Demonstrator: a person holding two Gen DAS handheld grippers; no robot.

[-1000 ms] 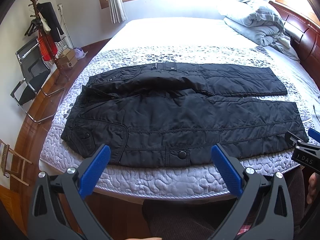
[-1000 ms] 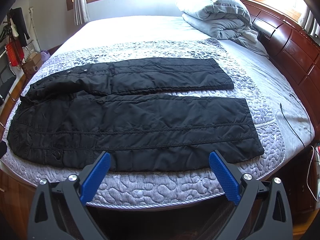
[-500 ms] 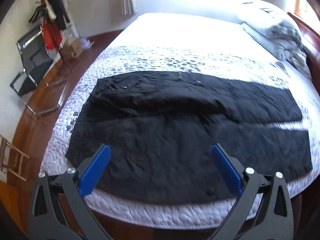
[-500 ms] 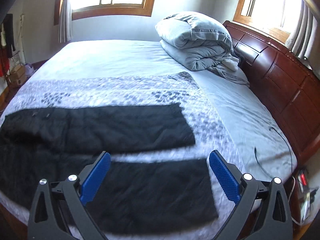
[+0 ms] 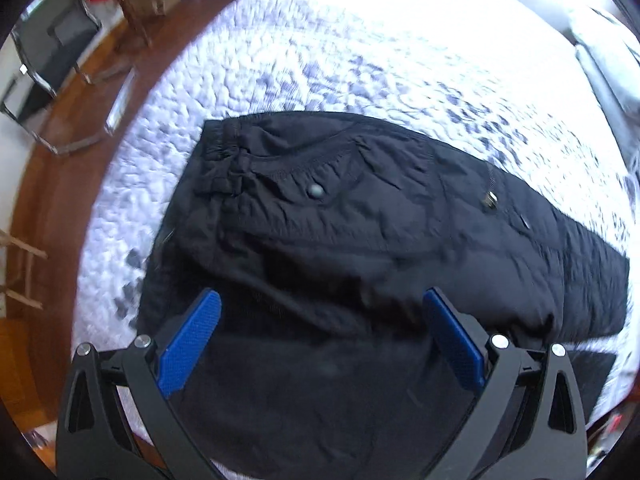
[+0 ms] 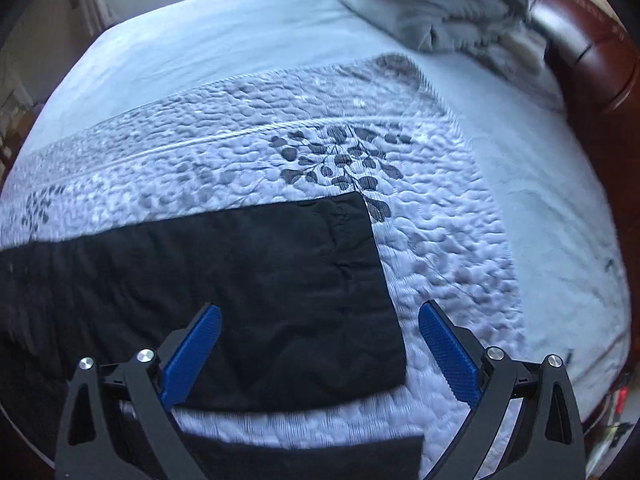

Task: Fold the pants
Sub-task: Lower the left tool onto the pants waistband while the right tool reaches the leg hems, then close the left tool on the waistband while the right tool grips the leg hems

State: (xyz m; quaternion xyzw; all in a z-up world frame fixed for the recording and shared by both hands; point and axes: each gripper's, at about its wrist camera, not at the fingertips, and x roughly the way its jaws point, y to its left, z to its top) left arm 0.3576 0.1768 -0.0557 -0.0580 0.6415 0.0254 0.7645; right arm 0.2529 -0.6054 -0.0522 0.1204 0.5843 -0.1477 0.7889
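The bed (image 5: 400, 40) is taking up pretty much everything in both views, with a quilted white cover with a grey leaf print (image 6: 332, 160) lying across it. Over on the right wrist view a reddish wooden headboard (image 6: 592, 52) is running along the far right edge, and a bundled-up grey duvet (image 6: 432, 4) is sitting right up against it.

The black pants (image 5: 360, 220) are lying flat on the quilted cover, spread out with both legs side by side and a strip of quilt showing between them. The waistband end is pointing left in the left wrist view, and the far leg's hem (image 6: 372, 264) is ending squarely in the right wrist view. Off the bed to the left, a chair with a chrome frame (image 5: 52, 60) is standing on the wooden floor (image 5: 44, 208), kinda blurry.

The left gripper (image 5: 320, 312) is hanging over the hip area of the pants, its blue fingers (image 5: 190, 336) spread wide apart and gripping nothing. The right gripper (image 6: 320, 324) is hovering over the hem end of the far leg, fingers (image 6: 448, 356) also gaping wide, nothing between them but cloth and quilt below. Can't tell if either one is actually touching the fabric.

Smallest bits: a round snap button (image 5: 316, 191) on a pocket flap, and a little metal zipper pull (image 5: 489, 200) further along.
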